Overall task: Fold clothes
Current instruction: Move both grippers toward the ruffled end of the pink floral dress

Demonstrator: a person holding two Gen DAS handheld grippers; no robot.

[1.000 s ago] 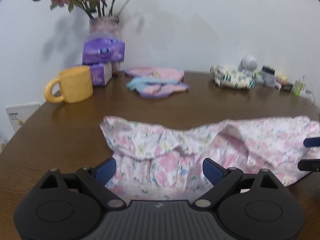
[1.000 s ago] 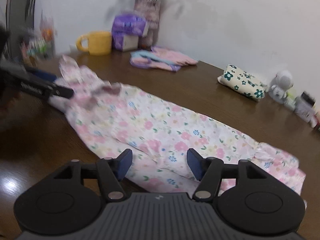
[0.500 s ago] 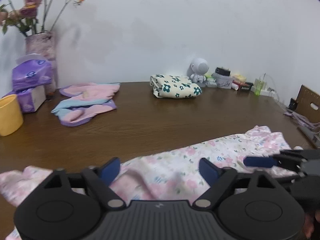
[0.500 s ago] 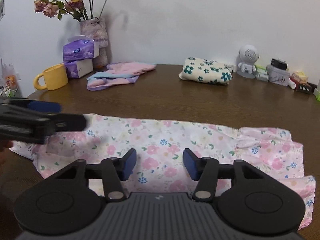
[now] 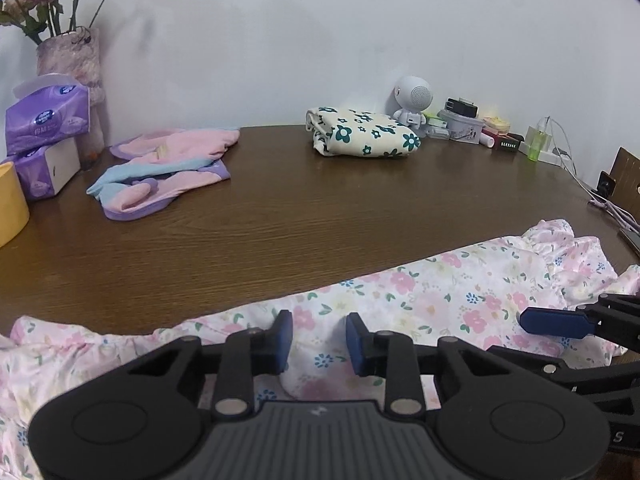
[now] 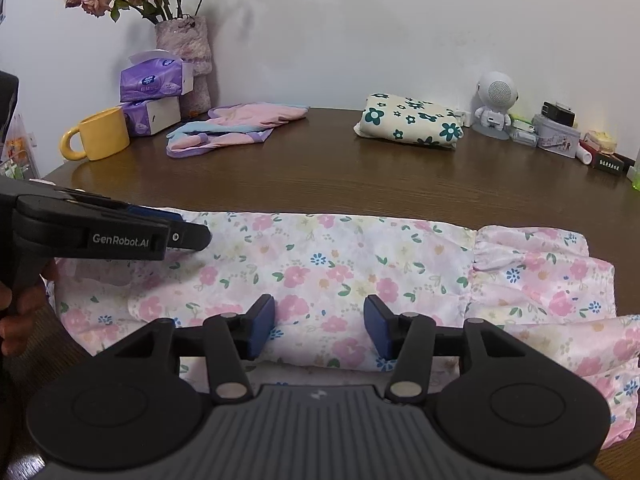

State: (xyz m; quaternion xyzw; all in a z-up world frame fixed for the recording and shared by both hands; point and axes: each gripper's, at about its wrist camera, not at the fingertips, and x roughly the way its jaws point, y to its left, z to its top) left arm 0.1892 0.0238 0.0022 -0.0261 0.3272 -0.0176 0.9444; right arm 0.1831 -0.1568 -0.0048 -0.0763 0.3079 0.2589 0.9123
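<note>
A pink floral garment [image 5: 440, 292] lies stretched lengthwise along the near side of the brown table [image 5: 320, 216]. My left gripper [image 5: 318, 340] sits low over its left part. The jaws are closing and a raised ridge of the cloth stands between the pads. In the right wrist view the left gripper [image 6: 188, 228] comes in from the left over the garment [image 6: 340, 256], held by a hand [image 6: 20, 312]. My right gripper [image 6: 320, 330] is open over the cloth's near folded edge, its pads well apart. Its blue pad [image 5: 552, 322] shows at the right of the left wrist view.
Along the back stand a yellow mug [image 6: 102, 134], purple tissue packs [image 6: 154, 80] and a vase of flowers [image 6: 188, 52]. A pastel pink garment [image 6: 240, 124], a folded cream floral cloth [image 6: 408, 120], a white robot figure [image 6: 494, 100] and small clutter [image 6: 560, 136] follow rightwards.
My left gripper swung right along the garment and its jaws narrowed around a ridge of cloth. My right gripper rolled level, sank a little and narrowed slightly.
</note>
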